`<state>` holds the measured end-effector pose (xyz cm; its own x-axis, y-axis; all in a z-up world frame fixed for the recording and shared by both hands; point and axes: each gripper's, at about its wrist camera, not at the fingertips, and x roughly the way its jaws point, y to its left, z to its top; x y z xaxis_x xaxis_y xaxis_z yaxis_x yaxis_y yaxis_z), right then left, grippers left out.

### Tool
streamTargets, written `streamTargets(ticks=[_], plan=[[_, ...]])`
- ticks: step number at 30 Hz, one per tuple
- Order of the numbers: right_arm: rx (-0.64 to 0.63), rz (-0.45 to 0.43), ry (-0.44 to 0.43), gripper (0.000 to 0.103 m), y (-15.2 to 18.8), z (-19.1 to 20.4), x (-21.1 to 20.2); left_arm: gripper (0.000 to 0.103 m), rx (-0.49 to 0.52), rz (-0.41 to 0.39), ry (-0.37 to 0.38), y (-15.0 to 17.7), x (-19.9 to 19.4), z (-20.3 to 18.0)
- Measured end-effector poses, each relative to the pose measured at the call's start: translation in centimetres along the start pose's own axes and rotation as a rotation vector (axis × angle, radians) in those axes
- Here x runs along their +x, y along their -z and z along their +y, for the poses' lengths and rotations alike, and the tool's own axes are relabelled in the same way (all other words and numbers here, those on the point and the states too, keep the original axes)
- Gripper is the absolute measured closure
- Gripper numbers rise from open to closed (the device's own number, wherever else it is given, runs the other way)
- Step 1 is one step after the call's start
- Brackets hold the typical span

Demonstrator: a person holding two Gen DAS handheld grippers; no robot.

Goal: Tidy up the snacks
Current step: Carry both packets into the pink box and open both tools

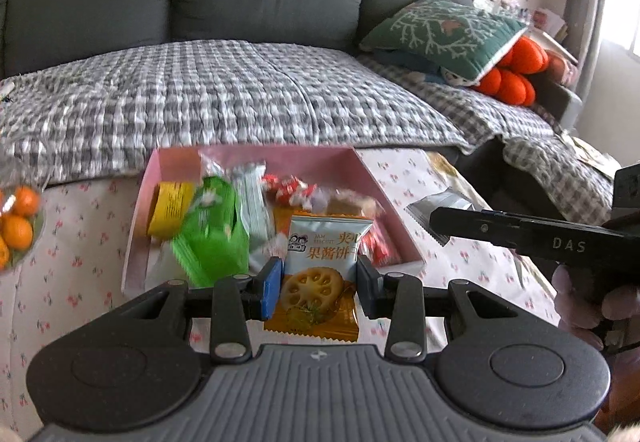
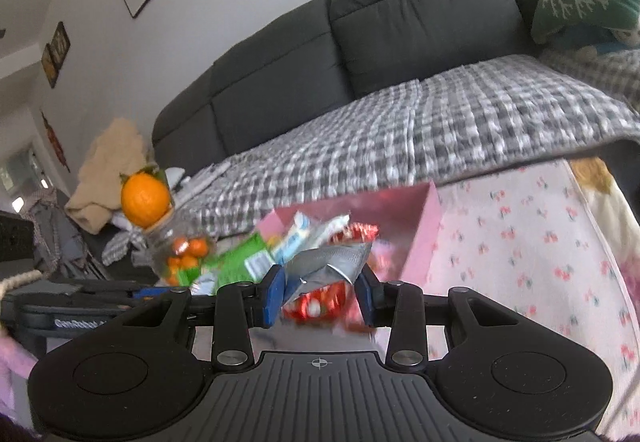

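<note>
A pink box [image 1: 370, 172] on the flowered tablecloth holds several snacks: a green pack [image 1: 212, 238], a yellow pack [image 1: 170, 206], red candies [image 1: 288, 188]. My left gripper [image 1: 318, 282] is shut on a jam biscuit packet [image 1: 320, 266], held upright at the box's near edge. My right gripper [image 2: 320, 294] is shut on a silver and red snack packet [image 2: 328, 274], held beside the pink box [image 2: 424, 238]. The right gripper also shows in the left wrist view [image 1: 436, 220], with the silver packet [image 1: 434, 208] at its tip.
Tangerines in a clear container [image 1: 18, 226] sit at the table's left; they also show in the right wrist view [image 2: 182, 250], with one tangerine [image 2: 145, 198] on top. A grey sofa with a checked cover [image 1: 240, 98] stands behind the table. Cushions [image 1: 448, 30] lie at the right.
</note>
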<state>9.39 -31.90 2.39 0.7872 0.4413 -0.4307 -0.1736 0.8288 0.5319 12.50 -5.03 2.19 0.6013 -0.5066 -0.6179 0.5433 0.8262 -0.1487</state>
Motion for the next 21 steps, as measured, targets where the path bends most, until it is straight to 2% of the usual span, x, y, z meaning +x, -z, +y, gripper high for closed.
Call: streamTargets(ticks=[5, 9, 16, 21], plan=[[0.018, -0.001, -0.024, 0.066, -2.2, -0.8, 2.3, 0.067, -0.03, 0.018, -0.03, -2.2, 1.4, 0.2], [0.079, 0.014, -0.026, 0.066, -3.3, -2.5, 4.9, 0.067, -0.043, 0.036, -0.048, -3.9, 2.7, 0.3], [0.179, 0.043, -0.018, 0.066, -3.7, -5.2, 8.2, 0.067, -0.052, 0.096, -0.078, -5.7, 6.0, 0.3], [0.199, 0.062, -0.014, 0.065, -3.5, -5.8, 9.6, 0.067, -0.064, 0.116, -0.1, -6.2, 8.0, 0.3]])
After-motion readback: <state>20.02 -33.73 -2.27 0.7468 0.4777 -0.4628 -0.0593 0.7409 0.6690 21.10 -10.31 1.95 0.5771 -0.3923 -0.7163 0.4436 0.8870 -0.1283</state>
